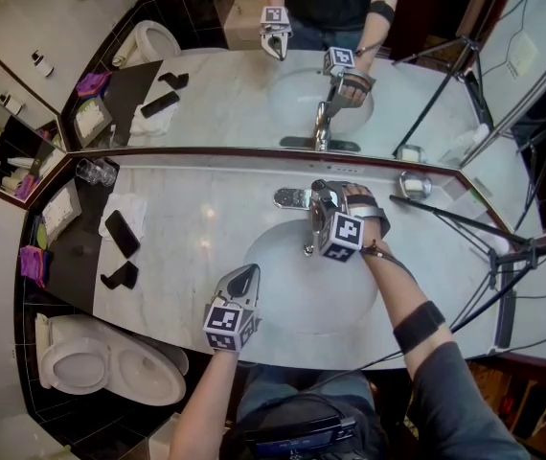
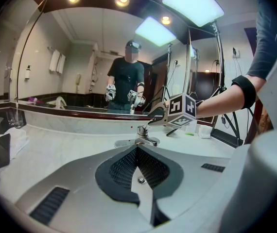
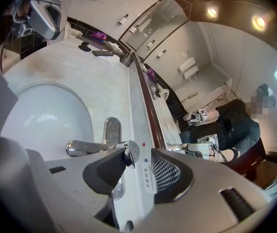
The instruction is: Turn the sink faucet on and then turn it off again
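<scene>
Our left gripper (image 1: 247,277), jaws together and empty, hovers near the faucet (image 1: 293,197). Our right gripper (image 3: 141,160) straddles its lever (image 3: 130,153), jaws apart. A phone (image 1: 122,233), towel (image 1: 131,206) and glass (image 1: 96,172) lie to the faucet's left.

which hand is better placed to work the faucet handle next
Right. The right gripper has its open jaws astride the faucet handle; the left gripper hangs shut by the near edge of the basin, away from it.
</scene>
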Tool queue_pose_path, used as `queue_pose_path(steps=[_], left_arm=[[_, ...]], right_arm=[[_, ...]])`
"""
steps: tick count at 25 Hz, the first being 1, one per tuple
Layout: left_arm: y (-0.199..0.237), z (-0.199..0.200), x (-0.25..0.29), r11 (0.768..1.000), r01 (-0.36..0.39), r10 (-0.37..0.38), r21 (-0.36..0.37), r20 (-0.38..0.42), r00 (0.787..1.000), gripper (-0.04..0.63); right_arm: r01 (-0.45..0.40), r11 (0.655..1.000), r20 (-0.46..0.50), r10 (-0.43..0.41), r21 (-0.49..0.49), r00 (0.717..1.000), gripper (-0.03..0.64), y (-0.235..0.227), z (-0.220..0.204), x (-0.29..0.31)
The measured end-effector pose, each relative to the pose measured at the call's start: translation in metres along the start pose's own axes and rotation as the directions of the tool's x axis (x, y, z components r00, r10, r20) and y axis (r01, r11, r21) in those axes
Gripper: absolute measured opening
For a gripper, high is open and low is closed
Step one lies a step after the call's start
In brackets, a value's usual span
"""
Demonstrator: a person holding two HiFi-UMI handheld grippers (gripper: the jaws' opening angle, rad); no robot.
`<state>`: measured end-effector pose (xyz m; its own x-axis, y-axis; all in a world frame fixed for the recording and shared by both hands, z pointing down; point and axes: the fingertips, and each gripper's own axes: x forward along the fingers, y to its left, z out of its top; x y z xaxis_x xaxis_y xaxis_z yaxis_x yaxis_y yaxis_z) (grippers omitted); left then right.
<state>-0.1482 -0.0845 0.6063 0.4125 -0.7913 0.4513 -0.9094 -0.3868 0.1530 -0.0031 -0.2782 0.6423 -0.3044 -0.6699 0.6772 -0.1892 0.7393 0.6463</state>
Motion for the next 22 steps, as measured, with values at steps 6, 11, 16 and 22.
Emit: queue_pose_path(steps=[6,11,16,22], left_arm=[[0.003,0.006,-0.009,1.000,-0.003,0.003,0.009,0.009,1.000,-0.011],[-0.001,0.016,-0.015,1.000,0.009,-0.009,0.026,0.018,1.000,-0.011],[-0.004,0.026,-0.021,0.998,0.032,-0.033,0.046,0.026,0.999,-0.011],[-0.009,0.039,-0.024,0.996,0.057,-0.059,0.067,0.037,0.998,-0.011]], right_arm=[[0.007,1.000,-0.002,-0.007,0.014,1.000,0.179,0.001,0.000,-0.018],[0.020,0.998,0.004,-0.020,0.056,1.000,0.179,0.009,0.002,-0.046],[0.041,0.988,0.002,-0.042,0.148,0.999,0.168,0.012,-0.004,-0.086],[0.084,0.944,-0.012,-0.084,0.319,0.996,0.088,0.016,-0.028,-0.127]])
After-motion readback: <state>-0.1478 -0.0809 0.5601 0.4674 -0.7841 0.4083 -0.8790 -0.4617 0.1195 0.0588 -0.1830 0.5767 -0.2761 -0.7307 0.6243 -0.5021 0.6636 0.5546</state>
